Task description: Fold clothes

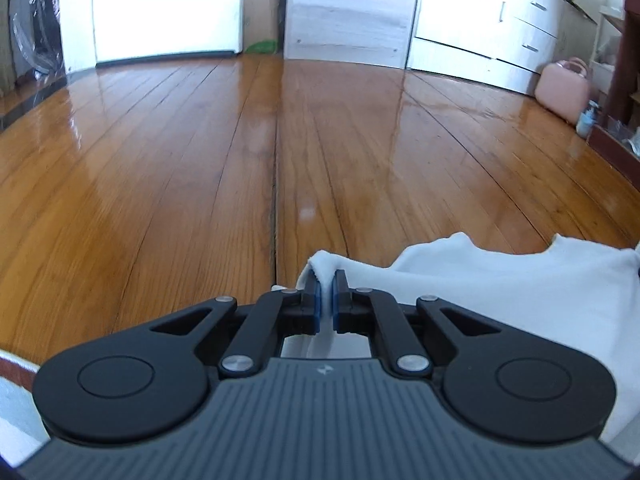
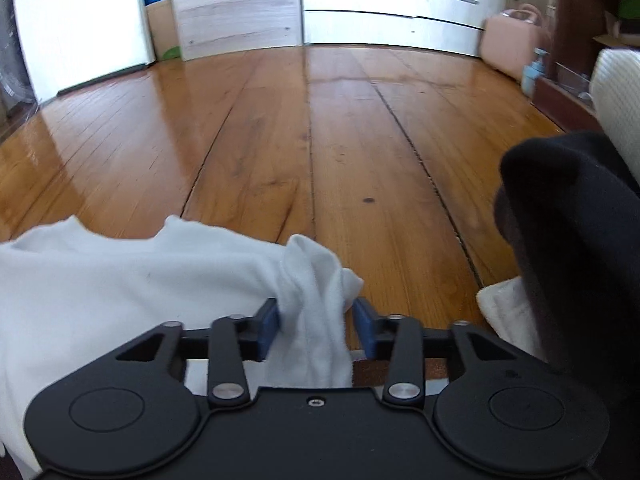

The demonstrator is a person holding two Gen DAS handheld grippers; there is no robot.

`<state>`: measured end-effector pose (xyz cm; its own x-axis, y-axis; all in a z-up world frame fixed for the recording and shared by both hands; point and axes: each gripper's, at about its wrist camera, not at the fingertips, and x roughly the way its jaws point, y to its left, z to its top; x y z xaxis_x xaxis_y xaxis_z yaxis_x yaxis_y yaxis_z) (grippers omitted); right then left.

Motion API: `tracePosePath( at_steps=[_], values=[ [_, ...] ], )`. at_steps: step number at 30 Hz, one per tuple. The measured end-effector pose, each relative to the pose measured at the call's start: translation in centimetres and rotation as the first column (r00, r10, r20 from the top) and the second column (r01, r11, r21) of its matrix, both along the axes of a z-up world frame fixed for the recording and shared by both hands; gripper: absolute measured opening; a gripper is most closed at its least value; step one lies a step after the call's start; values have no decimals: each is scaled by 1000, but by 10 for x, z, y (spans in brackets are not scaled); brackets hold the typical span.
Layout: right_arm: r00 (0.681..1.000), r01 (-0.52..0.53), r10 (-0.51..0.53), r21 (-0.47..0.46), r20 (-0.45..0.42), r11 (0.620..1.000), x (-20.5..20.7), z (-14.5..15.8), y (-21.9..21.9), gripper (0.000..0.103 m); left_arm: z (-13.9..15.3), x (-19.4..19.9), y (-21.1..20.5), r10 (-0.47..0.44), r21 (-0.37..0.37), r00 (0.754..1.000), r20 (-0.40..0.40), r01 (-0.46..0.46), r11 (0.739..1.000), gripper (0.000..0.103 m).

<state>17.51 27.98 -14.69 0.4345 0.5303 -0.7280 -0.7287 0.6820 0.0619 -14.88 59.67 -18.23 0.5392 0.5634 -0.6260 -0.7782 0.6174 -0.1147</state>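
While a fold of the white garment [image 1: 500, 280] is pinched tight between the blue pads of the left gripper [image 1: 326, 300], its jaws nearly closed on the cloth, the rest of the fabric is seen spread away to that gripper's right, above the wooden floor [image 1: 200, 160]. In the right wrist view, a bunched corner of the same garment [image 2: 120, 276] is draped between the jaws of the right gripper [image 2: 316, 326], which are set noticeably wider; whether the cloth is truly clamped there cannot be told. A dark cloth [image 2: 572, 220] is seen right of that gripper.
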Motion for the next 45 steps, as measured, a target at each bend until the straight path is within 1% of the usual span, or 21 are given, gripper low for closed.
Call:
tracePosePath(
  at_steps=[2,4,5,7,9,14,17,19,20,21,22,25,26,29,32,34,35,37,40,42,45],
  values=[
    [1000,7,-7,25,-4,1000,0,2,-4,48,-1,-3,2,12,-21,1000,22,-12,1000,5],
    [999,-11,9,44,36,999,-5,8,-9,34,1,-3,0,-1,-22,999,33,1,1000,5],
    [998,-21,18,53,57,998,-8,11,-10,21,4,-4,-2,-7,-17,999,41,8,1000,5],
    [996,-15,7,91,87,996,-12,17,-15,20,13,-6,-9,-13,4,997,70,13,1000,5],
    [993,-2,-14,135,114,991,-17,23,-21,0,23,-11,-16,-20,27,994,110,17,999,5],
    [974,6,-56,221,222,975,-24,52,-37,0,48,-20,-28,-35,165,984,177,6,986,5],
    [988,-38,4,210,157,977,-5,56,-30,3,23,-2,-1,21,90,995,95,-29,996,5],
    [999,-1,-4,176,33,984,16,44,-22,18,-7,19,15,47,52,997,-66,-44,998,5],
    [1000,28,-26,159,-18,987,24,37,-19,34,-22,26,17,46,47,989,-138,-40,998,5],
    [998,54,-48,151,-47,987,28,32,-18,45,-35,32,18,43,39,980,-192,-36,999,5],
    [996,64,-54,153,-65,986,29,28,-17,48,-41,36,17,41,31,976,-216,-35,999,5],
    [994,72,-57,154,-98,985,31,21,-14,56,-37,36,14,40,41,977,-211,-32,999,5],
    [994,64,-50,147,-94,987,30,20,-12,62,-35,33,16,44,29,980,-194,-39,999,5],
    [998,30,-24,98,-57,995,29,17,-2,64,-34,23,23,69,-33,989,-133,-74,997,5],
    [994,6,3,80,-108,997,41,6,9,64,-32,18,21,77,-52,991,-108,-83,995,5],
    [986,0,20,124,-164,992,49,2,9,22,-28,18,19,67,-33,992,-103,-70,997,5],
    [989,-9,32,159,-146,987,47,6,6,15,-26,17,19,63,-24,993,-96,-66,998,5],
    [998,-19,31,225,-48,974,32,20,-2,14,-21,11,17,66,-18,996,-67,-67,998,5],
    [994,-39,13,231,113,972,5,38,-7,14,-16,6,21,84,-21,996,-32,-85,996,5],
    [990,-11,-11,154,142,988,12,32,3,14,-22,10,24,86,-19,995,-52,-87,996,5],
    [981,34,-41,39,188,999,23,22,18,15,-39,27,26,69,2,986,-151,-70,998,6]
  ],
)
